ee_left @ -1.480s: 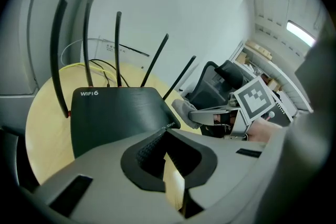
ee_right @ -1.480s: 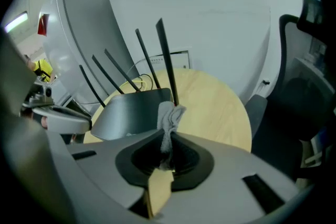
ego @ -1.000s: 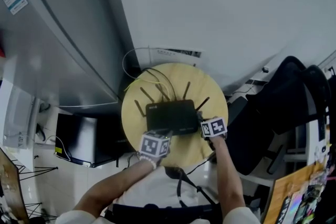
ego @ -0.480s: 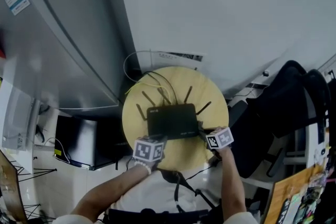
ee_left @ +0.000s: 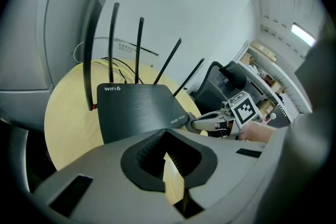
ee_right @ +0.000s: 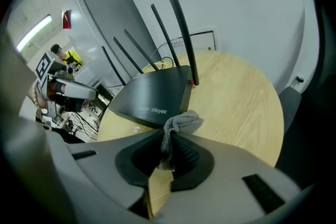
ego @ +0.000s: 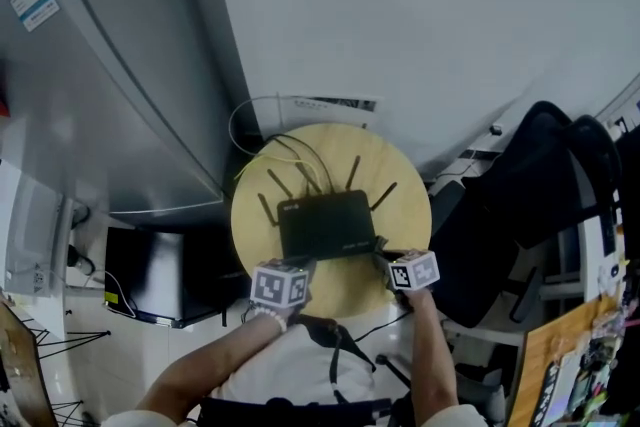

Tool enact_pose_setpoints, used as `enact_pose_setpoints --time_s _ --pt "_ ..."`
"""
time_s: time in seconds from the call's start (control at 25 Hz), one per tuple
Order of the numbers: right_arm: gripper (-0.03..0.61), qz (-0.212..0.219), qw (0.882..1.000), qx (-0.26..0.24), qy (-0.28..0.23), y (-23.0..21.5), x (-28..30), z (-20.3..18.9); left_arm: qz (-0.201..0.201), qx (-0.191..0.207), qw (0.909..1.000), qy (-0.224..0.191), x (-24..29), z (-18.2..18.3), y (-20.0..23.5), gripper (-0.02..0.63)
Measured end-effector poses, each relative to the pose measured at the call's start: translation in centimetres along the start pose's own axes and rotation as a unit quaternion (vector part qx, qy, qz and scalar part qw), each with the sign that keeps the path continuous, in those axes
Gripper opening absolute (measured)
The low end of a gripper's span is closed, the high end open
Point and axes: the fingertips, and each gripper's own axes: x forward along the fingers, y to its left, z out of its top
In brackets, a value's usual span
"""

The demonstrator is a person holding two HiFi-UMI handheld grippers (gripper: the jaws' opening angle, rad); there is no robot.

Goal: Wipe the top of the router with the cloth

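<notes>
Two bare arms reach out from the person to the round wooden table. The left gripper is at the near edge of the one black router, a bit to the left. Its claws are pressed together with nothing in them. The right gripper is at the router's near right corner. Its claws squeeze the one grey cloth, which is bunched up right at that corner. Five thin antennas stick up from the router.

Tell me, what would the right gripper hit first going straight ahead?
Probably the router, close ahead; the cloth pinched in the right gripper would touch its near edge first.
</notes>
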Motion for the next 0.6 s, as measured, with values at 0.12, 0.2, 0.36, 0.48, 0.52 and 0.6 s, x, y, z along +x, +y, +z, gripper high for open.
enact_pose_setpoints --time_s 0.12,0.2,0.36,0.48,0.52,0.6 --pt "0.038 0.007 1.0 0.009 -0.013 1.7 0.7 -0.1 0.006 -0.01 0.9999 -0.004 -0.8 -0.6 0.7 -0.002" --pt "0.038 0.014 1.0 0.011 -0.019 3.1 1.3 -0.2 0.01 -0.018 0.9998 -0.005 -1.4 -1.3 1.3 -0.002" --pt "0.038 0.029 0.999 0.009 -0.026 6.3 2.8 -0.1 0.023 -0.032 0.9992 -0.009 -2.7 -2.8 2.7 -0.002" --pt "0.04 0.043 0.999 0.005 -0.024 9.1 4.3 0.0 0.034 -0.055 0.9978 -0.014 -3.7 -3.9 4.1 -0.002" --pt "0.039 0.046 0.999 0.002 -0.023 10.1 4.8 0.0 0.037 -0.061 0.9973 -0.016 -4.1 -4.2 4.5 -0.002" --pt "0.04 0.052 0.998 -0.006 -0.021 12.0 5.7 0.3 0.041 -0.069 0.9966 -0.02 -5.0 -4.7 5.0 -0.002"
